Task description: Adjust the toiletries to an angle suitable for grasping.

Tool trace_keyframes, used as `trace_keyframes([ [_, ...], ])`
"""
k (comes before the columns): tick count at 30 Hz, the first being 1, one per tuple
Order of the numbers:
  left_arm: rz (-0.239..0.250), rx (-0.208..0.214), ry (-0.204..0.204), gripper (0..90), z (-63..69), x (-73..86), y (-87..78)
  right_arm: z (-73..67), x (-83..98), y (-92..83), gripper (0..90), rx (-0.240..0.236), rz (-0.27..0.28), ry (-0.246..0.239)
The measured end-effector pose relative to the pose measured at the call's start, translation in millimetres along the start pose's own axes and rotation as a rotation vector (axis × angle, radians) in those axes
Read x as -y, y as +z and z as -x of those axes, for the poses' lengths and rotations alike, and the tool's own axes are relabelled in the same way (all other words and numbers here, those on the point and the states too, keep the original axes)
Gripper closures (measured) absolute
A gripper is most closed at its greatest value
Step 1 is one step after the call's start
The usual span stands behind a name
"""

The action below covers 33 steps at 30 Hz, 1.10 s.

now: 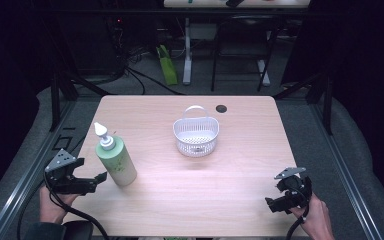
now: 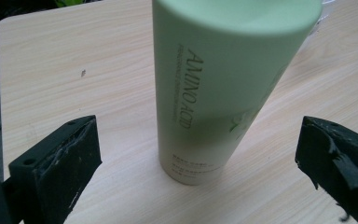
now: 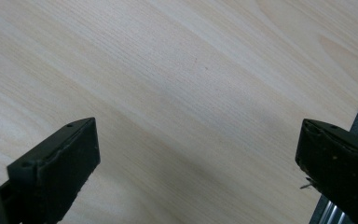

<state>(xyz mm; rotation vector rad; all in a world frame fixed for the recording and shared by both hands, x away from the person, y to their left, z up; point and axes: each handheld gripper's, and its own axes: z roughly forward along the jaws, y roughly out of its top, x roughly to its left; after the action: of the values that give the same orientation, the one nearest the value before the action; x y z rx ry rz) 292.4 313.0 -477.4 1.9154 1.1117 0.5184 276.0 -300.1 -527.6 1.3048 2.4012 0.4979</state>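
Observation:
A pale green pump bottle [image 1: 115, 159] with a white pump head stands upright on the left part of the wooden table [image 1: 190, 195]. My left gripper [image 1: 98, 181] sits just left of the bottle's base, open and pointing at it. In the left gripper view the bottle [image 2: 214, 88] stands between and just beyond the two spread jaws, apart from both. A white perforated basket [image 1: 196, 132] with a handle rests near the table's middle. My right gripper [image 1: 274, 204] hovers open near the front right corner, over bare wood [image 3: 168, 93].
A dark round cable hole [image 1: 221, 108] lies behind the basket. Metal frame rails [image 1: 340, 170] run along both sides of the table. A desk's legs and a green object [image 1: 167, 65] stand on the floor beyond the far edge.

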Motion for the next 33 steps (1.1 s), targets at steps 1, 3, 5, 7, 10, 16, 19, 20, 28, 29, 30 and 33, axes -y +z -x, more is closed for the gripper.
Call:
trace_keyframes([
  [1, 0.001, 0.002, 0.003, 0.0, 0.5, -0.5, 0.4, -0.2, 0.1, 0.1, 0.0, 0.004, 0.001, -0.004],
  [3, 0.001, 0.005, 0.004, 0.0, 1.3, -1.0, 0.7, -0.4, 0.2, 0.3, 0.0, 0.007, 0.002, -0.008],
  [5, 0.006, 0.004, 0.013, 0.0, 3.4, -2.9, 1.5, -0.6, 0.5, 0.4, 0.0, 0.004, 0.001, -0.015],
  [7, 0.012, 0.004, 0.023, 0.0, 4.8, -4.5, 2.0, -0.6, 0.5, 0.9, 0.0, 0.000, -0.002, -0.016],
  [10, 0.023, 0.012, 0.033, 0.0, 6.3, -7.8, 2.9, -0.9, -0.4, 0.9, 0.0, -0.003, -0.004, -0.014],
  [16, 0.045, 0.021, 0.066, 0.0, 7.7, -16.9, 5.8, -2.2, -1.6, -0.5, 0.0, -0.008, 0.001, -0.020],
  [19, 0.058, 0.022, 0.067, 0.0, 7.0, -21.5, 7.6, -2.4, -1.2, 0.5, 0.0, -0.017, -0.004, -0.015],
  [20, 0.056, 0.014, 0.061, 0.0, 7.1, -23.1, 8.6, -2.4, -1.0, 0.4, 0.0, -0.019, -0.003, -0.015],
  [28, 0.086, 0.022, 0.048, 0.0, 6.9, -29.5, 13.3, -2.9, -2.1, -0.9, 0.0, -0.032, 0.005, -0.015],
  [29, 0.086, 0.022, 0.048, 0.0, 6.9, -29.5, 13.3, -2.9, -2.1, -0.9, 0.0, -0.032, 0.005, -0.015],
  [30, 0.095, 0.023, 0.049, 0.0, 6.8, -31.3, 15.8, -2.5, -2.3, -0.2, 0.0, -0.037, 0.005, -0.013],
  [33, 0.096, 0.026, 0.053, 0.0, 6.8, -32.9, 18.3, -2.2, -2.3, 0.3, 0.0, -0.041, 0.004, -0.011],
])
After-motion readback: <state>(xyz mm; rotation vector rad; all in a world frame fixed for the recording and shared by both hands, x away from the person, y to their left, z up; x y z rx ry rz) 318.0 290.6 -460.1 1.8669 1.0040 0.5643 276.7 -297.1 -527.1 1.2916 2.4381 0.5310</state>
